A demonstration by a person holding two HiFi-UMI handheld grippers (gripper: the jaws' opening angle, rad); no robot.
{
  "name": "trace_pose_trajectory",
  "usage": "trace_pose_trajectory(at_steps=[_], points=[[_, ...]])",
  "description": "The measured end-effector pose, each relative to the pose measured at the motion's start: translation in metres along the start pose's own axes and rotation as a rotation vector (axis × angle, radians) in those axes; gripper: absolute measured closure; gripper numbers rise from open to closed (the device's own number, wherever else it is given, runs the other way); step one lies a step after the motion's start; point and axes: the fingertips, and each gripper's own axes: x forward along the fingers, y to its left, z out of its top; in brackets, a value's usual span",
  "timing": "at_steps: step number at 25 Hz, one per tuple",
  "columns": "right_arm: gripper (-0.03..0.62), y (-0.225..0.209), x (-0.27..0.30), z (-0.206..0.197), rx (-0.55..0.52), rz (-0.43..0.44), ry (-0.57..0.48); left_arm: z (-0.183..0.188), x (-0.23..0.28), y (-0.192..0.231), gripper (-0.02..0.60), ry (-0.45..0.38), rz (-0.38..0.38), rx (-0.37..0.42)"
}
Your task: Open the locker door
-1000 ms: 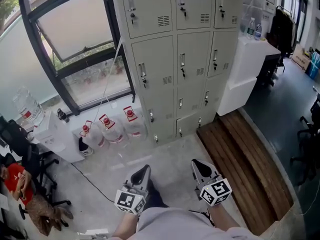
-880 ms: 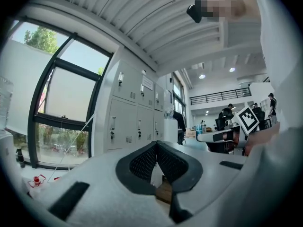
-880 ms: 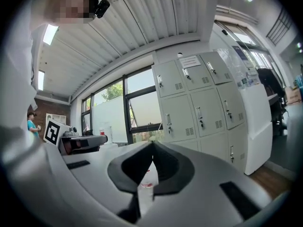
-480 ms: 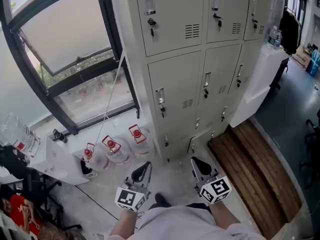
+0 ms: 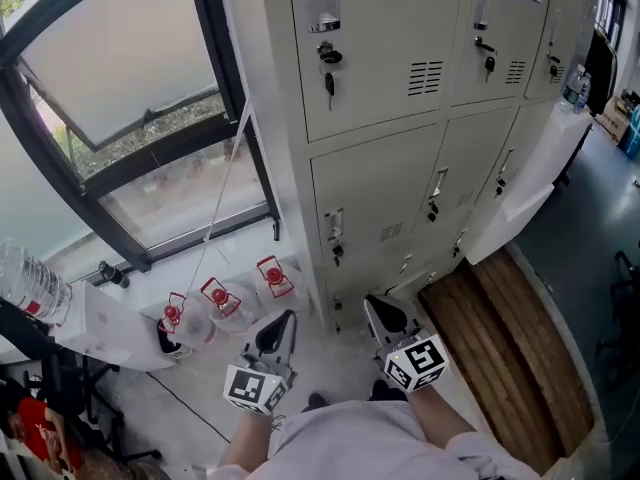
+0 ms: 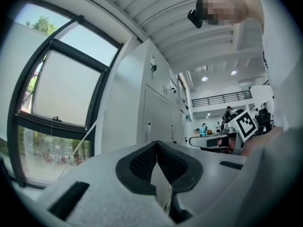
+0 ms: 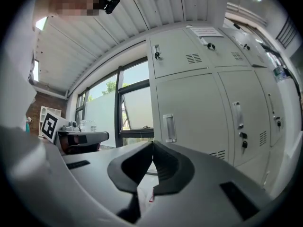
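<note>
Facing the locker doors (image 5: 385, 203) straight ahead, all shut and untouched, left gripper (image 5: 281, 320) and right gripper (image 5: 378, 308) both clenched on nothing, held low, opening not started.

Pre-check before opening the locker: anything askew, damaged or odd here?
Nothing stands out. The locker doors in view all sit shut, a key hangs in the top left lock, and the water jugs stand upright beside them.
</note>
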Motion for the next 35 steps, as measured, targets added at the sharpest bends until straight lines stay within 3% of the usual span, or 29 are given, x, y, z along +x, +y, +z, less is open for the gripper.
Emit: trace_pose_trajectory(at_steps=[5,12,14,18,35], points=[[0.582,-0.016,0.028,0.004,-0.016,0.076,0.019,0.003,0.023,0.006,0.574,-0.010,0.051,-0.015],[0.571,-0.021,0.051,0.008,-0.042,0.111,0.001,-0.007,0.038,0.011,0.574,0.013,0.076,-0.028],[0.432,-0.021,0.056,0.008,-0.023,0.118,-0.003,-0.008,0.039,0.013,0.574,0.018,0.077,-0.031],[0.358,-0.022,0.071,0.012,-0.027,0.119,-0.018,-0.010,0.040,0.019,0.574,0.022,0.076,-0.031],[0.326,-0.020,0.154,0.022,-0.107,0.154,-0.010,-0.015,0.025,0.057,0.574,0.035,0.109,-0.036]])
